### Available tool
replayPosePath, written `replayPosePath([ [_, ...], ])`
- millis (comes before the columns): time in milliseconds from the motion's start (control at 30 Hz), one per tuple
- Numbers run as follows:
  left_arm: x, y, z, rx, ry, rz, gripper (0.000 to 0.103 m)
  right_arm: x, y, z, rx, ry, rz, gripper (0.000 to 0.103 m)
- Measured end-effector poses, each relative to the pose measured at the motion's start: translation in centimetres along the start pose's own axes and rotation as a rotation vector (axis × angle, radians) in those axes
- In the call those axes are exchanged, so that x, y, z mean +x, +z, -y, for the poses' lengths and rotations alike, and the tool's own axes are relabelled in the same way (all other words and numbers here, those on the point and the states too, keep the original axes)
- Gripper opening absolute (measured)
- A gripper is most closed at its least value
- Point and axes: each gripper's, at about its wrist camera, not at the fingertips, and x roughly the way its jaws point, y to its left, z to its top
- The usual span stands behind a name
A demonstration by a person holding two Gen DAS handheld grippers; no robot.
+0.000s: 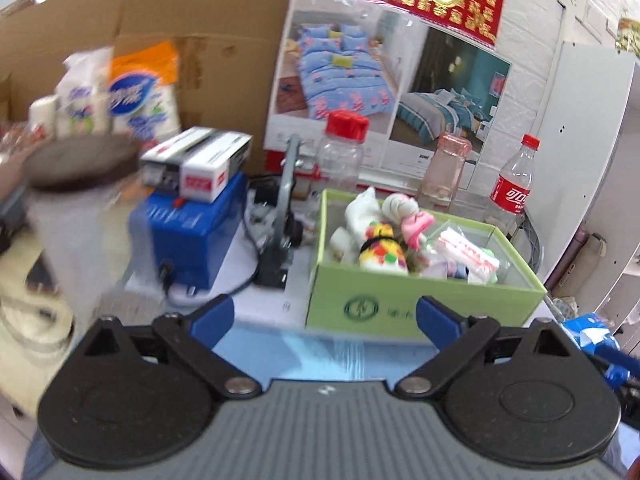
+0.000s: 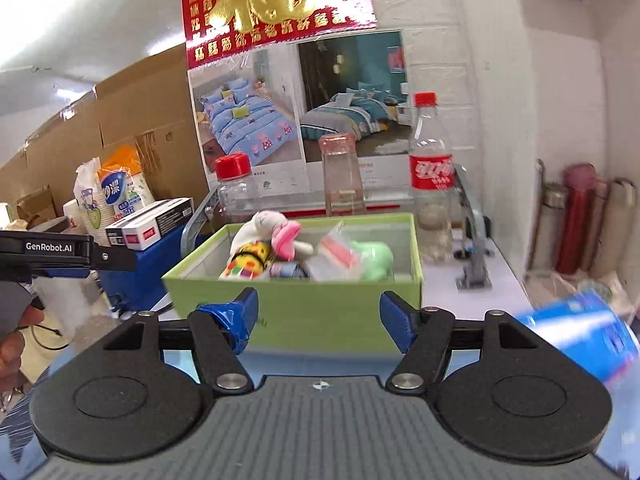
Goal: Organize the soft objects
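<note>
I hold both tools back from the light-green cardboard box (image 2: 294,304), short of its near wall. The left gripper (image 1: 325,316) and the right gripper (image 2: 319,314) both stand wide apart at the jaws, with nothing between their blue pads. The box already holds the soft things: a white plush toy with a pink bow (image 2: 276,228), a yellow patterned cloth roll (image 2: 248,262), a pale green plush piece (image 2: 370,258) and a clear plastic packet (image 2: 336,254). A blurred blue-and-white pack (image 2: 580,330) sits beside the box on my right; whether it belongs in is unclear. For any further placing, I approach from above the rim, release low, and avoid the cola bottle (image 2: 432,176)
</note>
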Motion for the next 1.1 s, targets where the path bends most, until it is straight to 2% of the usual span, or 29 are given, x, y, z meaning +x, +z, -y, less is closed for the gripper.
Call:
replayPosePath([
  [133,-2.5,-4.3,-1.7,-0.077,0.07,-0.01,0.097,-3.1,-3.8,-0.6,0.057,-0.049,-0.009,0.055],
  [233,-3.7,-6.0,-2.2,-0.064,0.103,-0.038,0.097,-4.2,-5.3,-1.0,0.076,-0.047,-0.02,0.056],
  [400,-6.9,-7.0,-2.6,-0.097,0.054,-0.012,0.097,-6.7,-5.9,-2.6,0.052,-0.054,0.011,0.057],
  [600,-9.7,-7.5,-2.0,-0.085,0.039,0.039,0.097,-9.4,-6.9,-3.8,0.038,-0.06,0.046,0.058],
  [833,-9.7,-7.7,-1.8,-0.114,-0.009,0.012,0.097,-10.1,-7.4,-3.8,0.041,-0.082,0.049,0.059],
  [1100,-8.5,-9.0,-2.6,-0.107,0.011,-0.001,0.097,-8.9,-8.7,-2.5,0.129,-0.094,0.046,0.059],
])
